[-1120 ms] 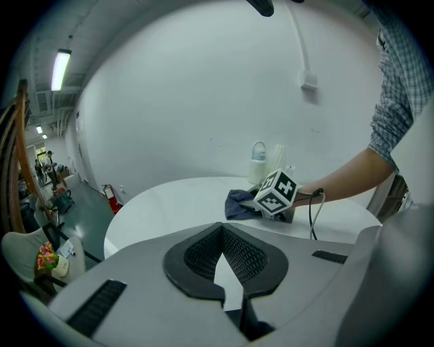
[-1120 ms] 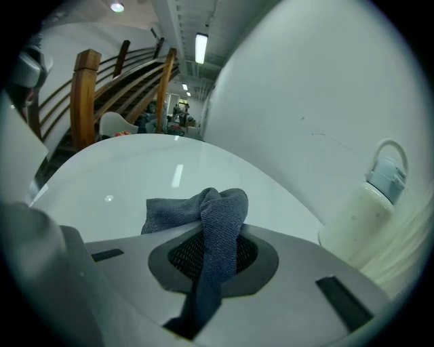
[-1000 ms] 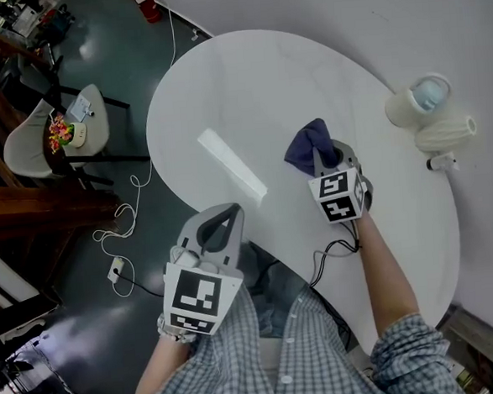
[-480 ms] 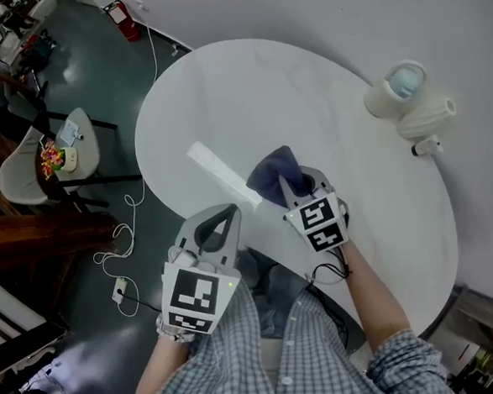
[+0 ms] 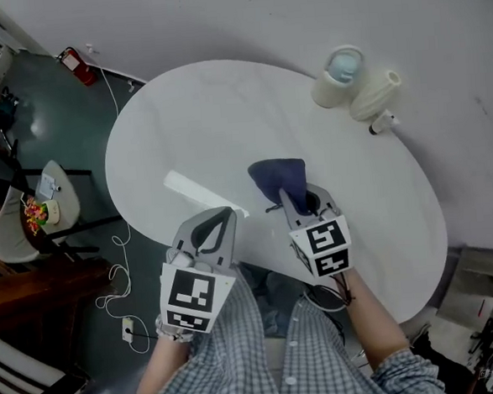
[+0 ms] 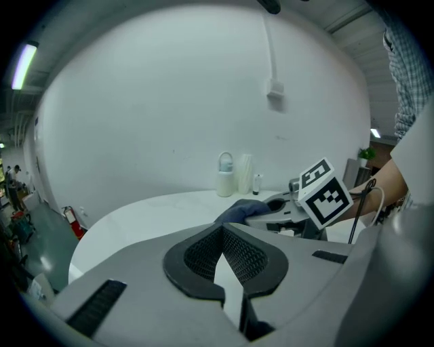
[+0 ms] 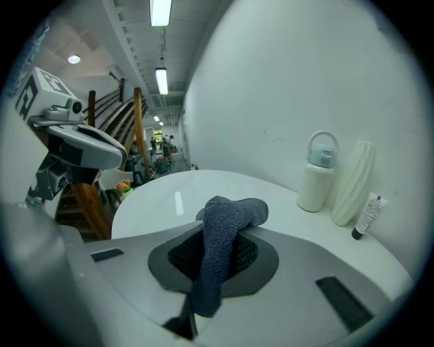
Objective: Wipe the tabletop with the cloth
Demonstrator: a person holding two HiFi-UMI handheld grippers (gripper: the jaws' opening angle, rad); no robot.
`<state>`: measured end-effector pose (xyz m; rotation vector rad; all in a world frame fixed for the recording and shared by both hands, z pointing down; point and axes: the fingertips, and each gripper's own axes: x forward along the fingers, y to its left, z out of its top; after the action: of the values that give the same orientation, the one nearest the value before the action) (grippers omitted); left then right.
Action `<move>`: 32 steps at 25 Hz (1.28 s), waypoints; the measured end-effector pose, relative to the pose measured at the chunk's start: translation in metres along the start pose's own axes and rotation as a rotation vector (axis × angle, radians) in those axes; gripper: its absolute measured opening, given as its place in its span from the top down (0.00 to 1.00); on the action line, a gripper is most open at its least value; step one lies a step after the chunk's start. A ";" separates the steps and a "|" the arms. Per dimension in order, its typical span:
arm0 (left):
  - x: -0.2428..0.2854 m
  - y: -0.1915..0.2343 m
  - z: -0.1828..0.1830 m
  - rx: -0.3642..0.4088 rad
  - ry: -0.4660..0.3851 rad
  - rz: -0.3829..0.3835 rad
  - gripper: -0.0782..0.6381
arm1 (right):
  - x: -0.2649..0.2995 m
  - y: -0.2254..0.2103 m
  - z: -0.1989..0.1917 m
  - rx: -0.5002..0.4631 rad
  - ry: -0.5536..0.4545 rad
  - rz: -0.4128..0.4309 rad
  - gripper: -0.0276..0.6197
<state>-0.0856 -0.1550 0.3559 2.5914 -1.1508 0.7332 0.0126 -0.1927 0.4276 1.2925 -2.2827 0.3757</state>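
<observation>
A dark blue cloth [image 5: 280, 178] lies on the white oval tabletop [image 5: 223, 109], pinched at its near end by my right gripper [image 5: 290, 199]. In the right gripper view the cloth [image 7: 220, 254] runs between the shut jaws and droops over their front. My left gripper [image 5: 219, 221] hangs over the table's near edge, left of the right one, jaws closed together with nothing between them [image 6: 224, 261]. In the left gripper view the cloth [image 6: 239, 209] and the right gripper's marker cube [image 6: 323, 193] show to the right.
A white lidded bottle [image 5: 338, 77], a ribbed white vase lying beside it [image 5: 374, 94] and a small tube [image 5: 382, 122] sit at the table's far right by the wall. A chair [image 5: 29, 211] and a cable [image 5: 121, 268] are on the dark floor at left.
My right gripper has dragged the cloth leftward and nearer across the table. The head view has shifted, so the table sits lower and more central. The left gripper holds its place.
</observation>
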 end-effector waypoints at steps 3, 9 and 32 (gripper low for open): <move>0.004 -0.010 0.012 0.034 -0.024 -0.053 0.89 | -0.030 -0.012 0.000 0.047 -0.028 -0.088 0.91; 0.015 -0.027 0.029 0.088 -0.050 -0.127 0.89 | -0.081 -0.036 0.002 0.109 -0.078 -0.235 0.91; 0.033 -0.071 0.044 0.194 -0.066 -0.288 0.89 | -0.159 -0.061 -0.024 0.166 -0.105 -0.508 0.91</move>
<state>0.0014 -0.1455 0.3364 2.8775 -0.7277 0.7296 0.1403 -0.0979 0.3621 1.9498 -1.9353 0.3251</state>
